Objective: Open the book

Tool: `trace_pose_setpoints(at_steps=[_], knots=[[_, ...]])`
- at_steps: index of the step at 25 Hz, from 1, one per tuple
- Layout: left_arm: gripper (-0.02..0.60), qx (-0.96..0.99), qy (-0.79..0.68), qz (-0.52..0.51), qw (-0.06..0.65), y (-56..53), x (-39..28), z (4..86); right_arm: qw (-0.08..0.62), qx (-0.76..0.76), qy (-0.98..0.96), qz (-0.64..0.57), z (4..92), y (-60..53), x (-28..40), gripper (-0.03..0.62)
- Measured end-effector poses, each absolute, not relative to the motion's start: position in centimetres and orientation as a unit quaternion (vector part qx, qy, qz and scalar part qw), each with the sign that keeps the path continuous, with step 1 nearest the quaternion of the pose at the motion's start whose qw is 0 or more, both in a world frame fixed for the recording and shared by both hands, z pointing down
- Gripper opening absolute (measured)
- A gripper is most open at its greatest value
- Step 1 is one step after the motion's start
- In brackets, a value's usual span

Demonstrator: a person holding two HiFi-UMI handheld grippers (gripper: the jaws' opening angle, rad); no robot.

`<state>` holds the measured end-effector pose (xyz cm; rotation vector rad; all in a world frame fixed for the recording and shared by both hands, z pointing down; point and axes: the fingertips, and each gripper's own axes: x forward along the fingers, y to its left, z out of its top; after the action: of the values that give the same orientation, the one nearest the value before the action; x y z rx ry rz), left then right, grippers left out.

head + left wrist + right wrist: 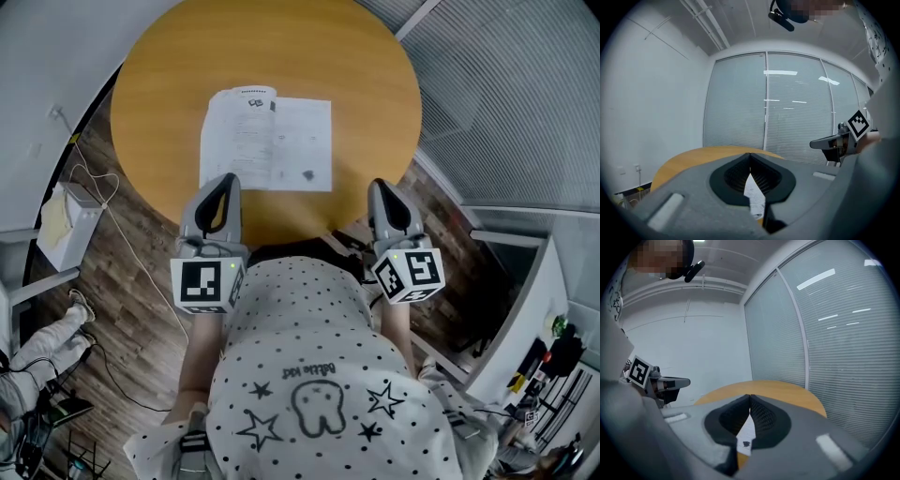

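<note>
A thin white book [267, 139] lies spread open and flat on the round wooden table [169, 66], its printed pages facing up. My left gripper [223, 180] hovers at the table's near edge, just short of the book's lower left corner, jaws shut and empty. My right gripper [382, 187] hangs off the book's lower right, also shut and holding nothing. In the left gripper view the closed tips [750, 154] meet above a sliver of page [753, 197]. The right gripper view shows the same: tips [750, 396] together, with a strip of page [746, 434] below them.
A white box [70, 225] and loose cables lie on the wood floor left of the table. A person's shoe [80, 305] shows at the far left. Glass walls with blinds [525, 94] stand to the right.
</note>
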<state>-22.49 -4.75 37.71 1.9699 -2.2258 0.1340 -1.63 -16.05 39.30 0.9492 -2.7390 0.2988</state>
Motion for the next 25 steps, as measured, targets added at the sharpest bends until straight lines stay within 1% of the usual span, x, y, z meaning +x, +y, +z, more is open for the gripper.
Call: trace_pose_setpoints(at_steps=[13, 19, 25], knots=[[0.011, 0.671, -0.734, 0.054, 0.095, -5.1, -22.3, 38.3, 0.121, 0.317, -0.937, 0.087, 39.2, -16.0, -1.7, 0.005], [0.011, 0.692, -0.708, 0.062, 0.130, -5.4, -21.4, 39.6, 0.123, 0.321, -0.935, 0.086, 39.3, -16.2, -1.4, 0.005], [0.011, 0.711, -0.686, 0.071, 0.139, -5.6, -20.1, 40.1, 0.122, 0.324, -0.934, 0.084, 39.1, -16.3, -1.0, 0.005]])
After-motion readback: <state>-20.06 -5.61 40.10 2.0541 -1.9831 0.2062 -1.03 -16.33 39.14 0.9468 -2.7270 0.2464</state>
